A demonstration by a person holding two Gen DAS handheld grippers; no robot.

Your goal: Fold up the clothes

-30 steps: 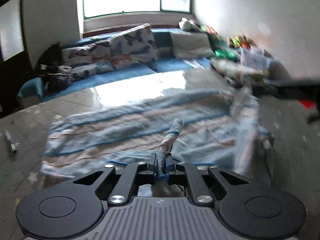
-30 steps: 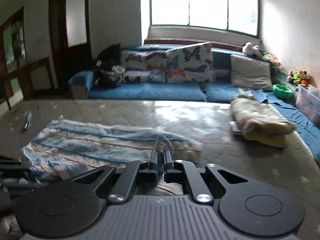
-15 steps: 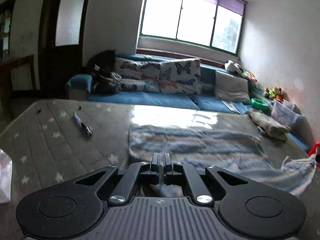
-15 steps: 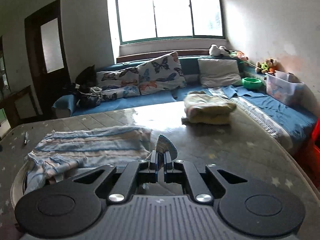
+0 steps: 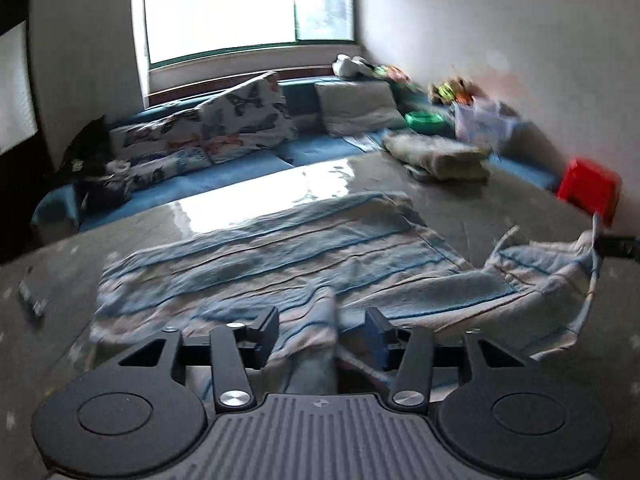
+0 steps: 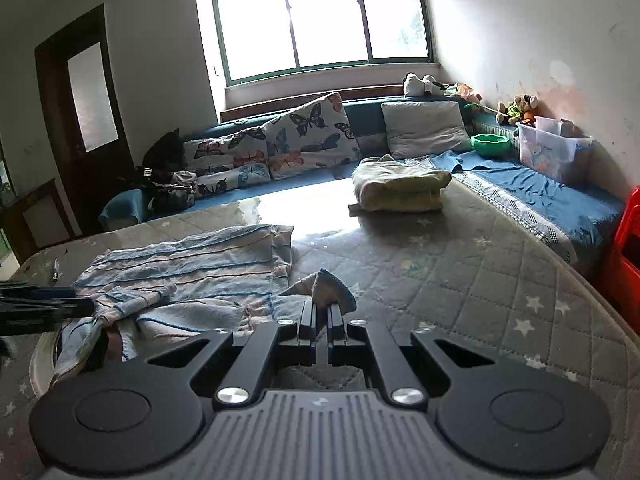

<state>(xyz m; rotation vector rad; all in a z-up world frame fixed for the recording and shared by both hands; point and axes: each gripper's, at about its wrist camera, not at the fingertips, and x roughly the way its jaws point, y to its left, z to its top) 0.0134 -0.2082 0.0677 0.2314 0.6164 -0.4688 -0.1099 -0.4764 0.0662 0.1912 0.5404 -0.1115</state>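
**Left jaws spread, right jaws pinched on the striped cloth**

The left hand-held gripper [image 5: 322, 330], at the bottom centre of its frame, has its 2 fingers set wide apart; a ridge of the striped cloth [image 5: 280, 256] rises in the gap between them, and the blur hides whether either finger touches it. The right hand-held gripper [image 6: 321, 314] has its fingers drawn nearly together, pinching a small corner of the same cloth [image 6: 192, 268], which sticks up just above the fingertips.

The blue, white and tan striped cloth lies spread across the grey quilted mattress [image 6: 460, 280], filling the middle of the left view and the left half of the right view, with its near edge bunched and lifted. A folded pale-yellow bundle [image 6: 400, 186] sits farther back on the mattress, well apart from the cloth. Behind it, butterfly cushions [image 6: 308, 136] lean on a blue bench under the window [image 6: 320, 16]. A clear storage box [image 6: 554, 148] sits at the right, and a dark door [image 6: 84, 120] stands at the left.
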